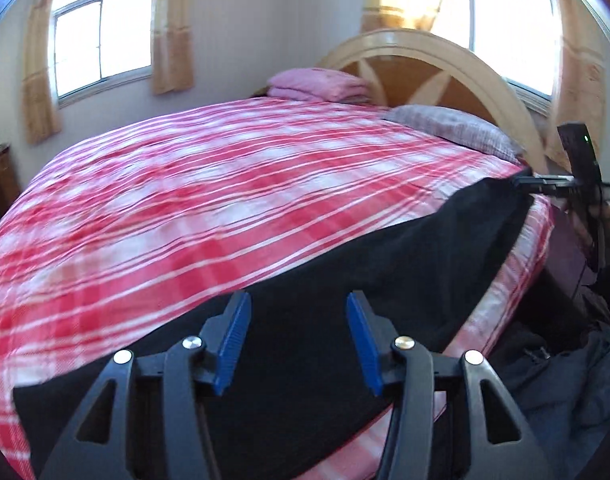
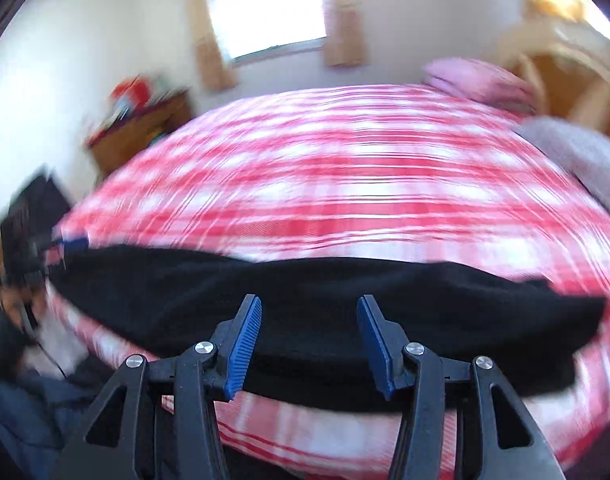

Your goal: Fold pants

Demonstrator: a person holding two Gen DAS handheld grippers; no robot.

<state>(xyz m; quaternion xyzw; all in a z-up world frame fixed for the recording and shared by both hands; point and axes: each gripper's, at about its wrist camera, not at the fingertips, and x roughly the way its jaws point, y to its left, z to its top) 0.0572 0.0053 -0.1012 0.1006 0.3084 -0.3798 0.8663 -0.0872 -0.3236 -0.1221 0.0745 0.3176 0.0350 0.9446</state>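
Note:
Black pants (image 1: 345, 280) lie along the near edge of a bed with a red and white plaid cover (image 1: 209, 184). My left gripper (image 1: 299, 312) is open, its blue pads (image 1: 237, 340) wide apart just above the cloth. The right gripper (image 1: 525, 180) shows at the pants' far right end, at the cloth's corner; its jaws are unclear there. In the right wrist view the pants (image 2: 305, 300) stretch across the bed's (image 2: 345, 184) near edge. My right gripper (image 2: 309, 316) is open above the cloth. The left gripper (image 2: 71, 244) shows blurred at the pants' left end.
A folded pink blanket (image 1: 321, 84) and a grey pillow (image 1: 457, 128) lie by the wooden headboard (image 1: 433, 64). A wooden cabinet (image 2: 141, 132) stands by the far wall. Dark clothing (image 1: 565, 380) lies beside the bed. Windows with tan curtains are behind.

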